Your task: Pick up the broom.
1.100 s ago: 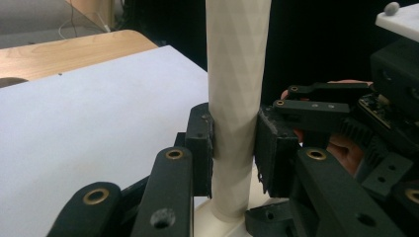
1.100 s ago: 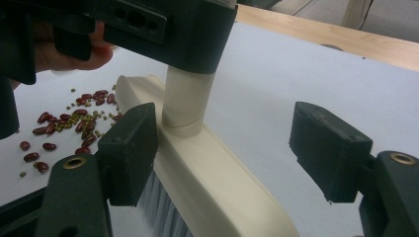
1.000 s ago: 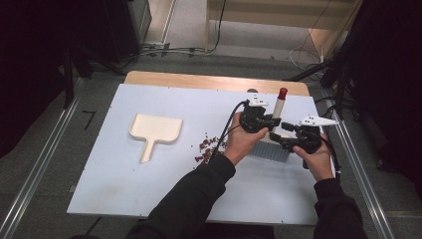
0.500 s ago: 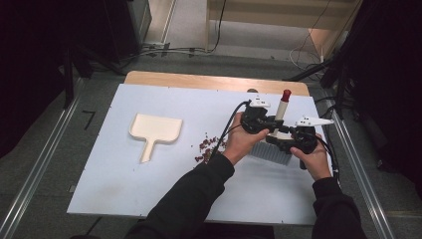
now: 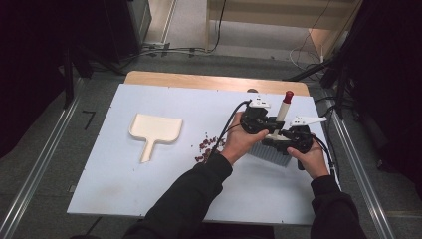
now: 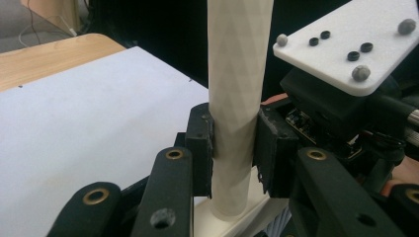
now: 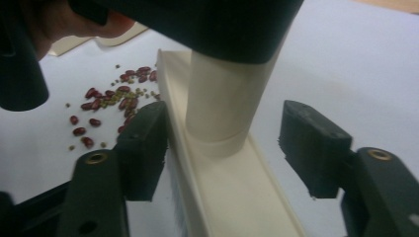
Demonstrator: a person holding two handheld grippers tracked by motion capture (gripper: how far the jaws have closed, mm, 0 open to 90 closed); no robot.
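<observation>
A brush stands on the white table, with a cream handle (image 5: 282, 110), a red tip and grey bristles (image 5: 271, 149). My left gripper (image 5: 271, 124) is shut on the handle (image 6: 237, 74); both pads (image 6: 200, 148) press on its sides. My right gripper (image 5: 282, 135) comes in from the right, low at the brush head. Its jaws have just been closing and stand either side of the handle's base (image 7: 220, 103), above the cream head (image 7: 237, 192). The right pad (image 7: 311, 148) is clear of the handle. Scattered red and green beans (image 5: 205, 147) lie left of the brush.
A cream dustpan (image 5: 154, 130) lies flat on the left half of the table (image 5: 124, 199), handle toward me. A wooden strip (image 5: 199, 82) runs along the far edge. Metal rails flank the table on both sides.
My right gripper has edged a little left toward the brush. The left hand, the brush, the beans and the dustpan have stayed where they were.
</observation>
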